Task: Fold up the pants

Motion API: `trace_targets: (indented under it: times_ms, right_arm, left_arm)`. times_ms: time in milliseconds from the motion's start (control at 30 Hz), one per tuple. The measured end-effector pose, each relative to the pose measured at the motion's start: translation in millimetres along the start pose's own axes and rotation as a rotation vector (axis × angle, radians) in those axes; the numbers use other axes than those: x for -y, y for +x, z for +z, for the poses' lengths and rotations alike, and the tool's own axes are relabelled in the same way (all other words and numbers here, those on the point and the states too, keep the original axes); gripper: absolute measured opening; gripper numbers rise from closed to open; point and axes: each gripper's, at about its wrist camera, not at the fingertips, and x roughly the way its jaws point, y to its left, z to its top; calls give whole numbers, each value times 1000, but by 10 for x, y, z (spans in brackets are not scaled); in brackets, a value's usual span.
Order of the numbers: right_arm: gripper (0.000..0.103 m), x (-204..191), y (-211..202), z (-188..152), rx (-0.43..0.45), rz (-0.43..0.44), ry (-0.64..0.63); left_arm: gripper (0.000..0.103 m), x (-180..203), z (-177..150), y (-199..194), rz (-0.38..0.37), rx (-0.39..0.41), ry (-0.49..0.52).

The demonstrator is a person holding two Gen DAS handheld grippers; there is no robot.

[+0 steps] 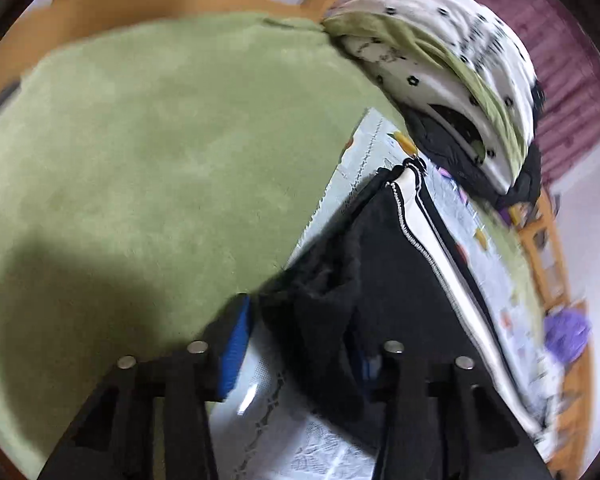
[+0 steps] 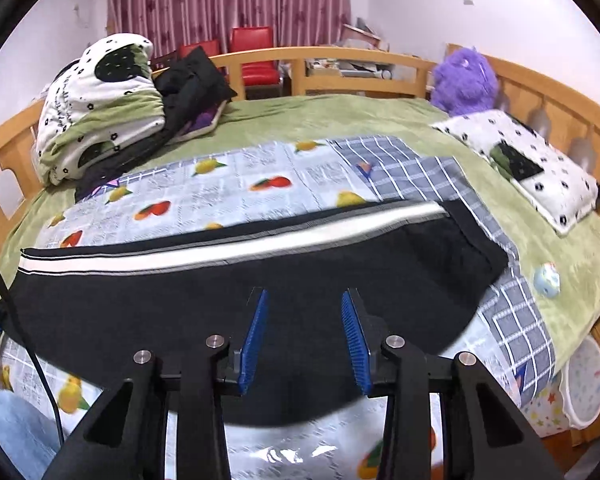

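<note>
Pants (image 2: 260,280), black with a white side stripe, lie stretched across the middle of my right wrist view, on a fruit-print sheet (image 2: 228,184) that covers part of the green blanket (image 2: 340,116) on the bed. In that view my right gripper (image 2: 304,340) sits at the lower centre with its blue pads (image 2: 254,340) spread well apart, nothing between them, hovering over the near edge of the black cloth.

In my left wrist view the same pants (image 1: 380,280) run from the lower centre up toward the right of the frame, the white stripe along their right side. My left gripper (image 1: 296,340) is at the bottom; a bunched fold of the black fabric lies in the gap between its fingers, and one blue pad (image 1: 236,352) shows at the left of that fold. The other pad is hidden by cloth, so I cannot tell whether the gripper is pinching the fabric or just around it. This view is blurred.

A folded white quilt with black dots (image 2: 96,108) sits at the upper left of the right view, dark clothing just beside it. A purple plush toy (image 2: 464,80) rests at the upper right near the wooden bed frame (image 2: 340,60), with a dotted pillow (image 2: 528,168) below it
</note>
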Motion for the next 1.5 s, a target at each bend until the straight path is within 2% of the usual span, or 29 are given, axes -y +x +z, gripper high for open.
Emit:
trace_targets:
  times_ms: [33,100,233,333,433,467,533,633,733,833,933,1033,1100,1133,1167,1200,1267,1367,1500]
  right_arm:
    - [38,-74,-5,44,5,4,-8]
    - [38,-190,2,108,25,35,-10]
    - [38,-290,132,92,37,131,15]
    - [38,-253,320,20,38,178,56]
    - [37,-135,532,-67,-14,192,107]
    - [37,-81,578,-98,-24,214,109]
    - [37,32,623,-152,-27,197,97]
    - [37,277,629,-242,-39,168,106]
    - [37,570,585,-353,-36,115,133]
    - [37,831,542,-469,-45,84,161]
    - [37,993,494,-560,-55,56,166]
    - [37,1032,452,-607,-55,69,159]
    - [37,968,440,-607,-49,87,138]
    - [37,933,428,-608,-46,95,131]
    - [37,872,437,-594,-45,110,123]
    - [37,823,448,-583,-46,125,120]
    - [37,661,507,-544,-61,180,120]
    - [37,373,622,-500,-93,258,111]
    - [37,-104,764,-436,-113,339,60]
  left_arm:
    - [34,12,3,-15,3,3,-1]
    - [29,141,12,-79,41,17,63]
    - [20,656,-28,-372,107,111,216]
    - [19,1216,-101,-595,88,160,349]
    - [19,2000,-363,-849,51,226,525]
    - [19,2216,-461,-886,29,223,569]
    - [19,2643,-705,-934,-14,209,656]
    - [18,3241,-1146,-867,-98,133,768]
    - [18,3709,-1654,-637,-170,4,835]
    - [18,3987,-2099,-453,-203,-104,909]
    - [22,4138,-2522,-316,-213,-285,1029]
    - [30,4084,-2593,-242,-211,-383,983]
    - [35,3987,-2522,-272,-236,-400,944]
    - [47,3934,-2489,-319,-243,-378,927]
    - [54,3864,-2428,-381,-244,-330,907]
    - [67,3837,-2406,-434,-243,-288,895]
    - [68,3683,-2305,-596,-240,-192,872]
    - [68,3505,-2181,-734,-207,-102,823]
    - [68,3336,-1918,-749,-216,-82,724]
